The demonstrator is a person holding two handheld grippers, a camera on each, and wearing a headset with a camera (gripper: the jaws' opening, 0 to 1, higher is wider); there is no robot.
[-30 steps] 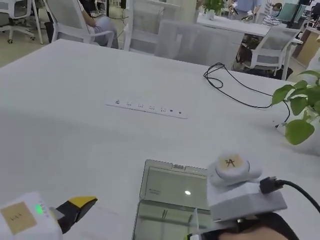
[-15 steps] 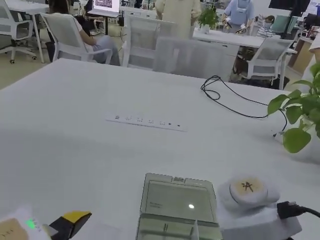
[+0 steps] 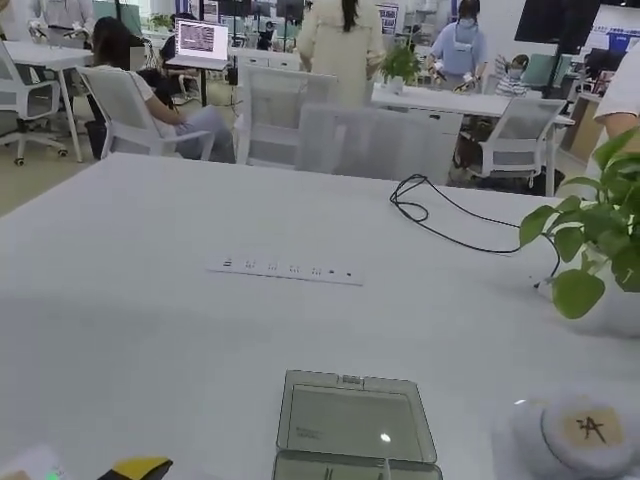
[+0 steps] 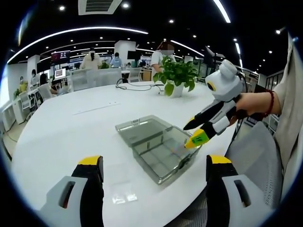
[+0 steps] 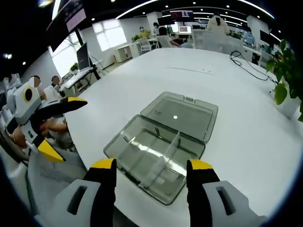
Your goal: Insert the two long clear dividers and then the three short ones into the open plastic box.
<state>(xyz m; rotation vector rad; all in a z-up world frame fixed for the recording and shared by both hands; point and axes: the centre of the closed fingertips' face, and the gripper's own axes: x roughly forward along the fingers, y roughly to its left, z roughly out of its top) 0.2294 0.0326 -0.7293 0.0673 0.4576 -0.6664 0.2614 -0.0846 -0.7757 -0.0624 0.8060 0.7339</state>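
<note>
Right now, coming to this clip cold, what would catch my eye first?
The open clear plastic box sits at the white table's near edge, its lid laid flat on the far side and one long clear divider standing upright down its middle. Both claws hang open and empty, the right claw close over the box and the left claw off to one side. A leafy green potted plant stands near the table's right edge.
</note>
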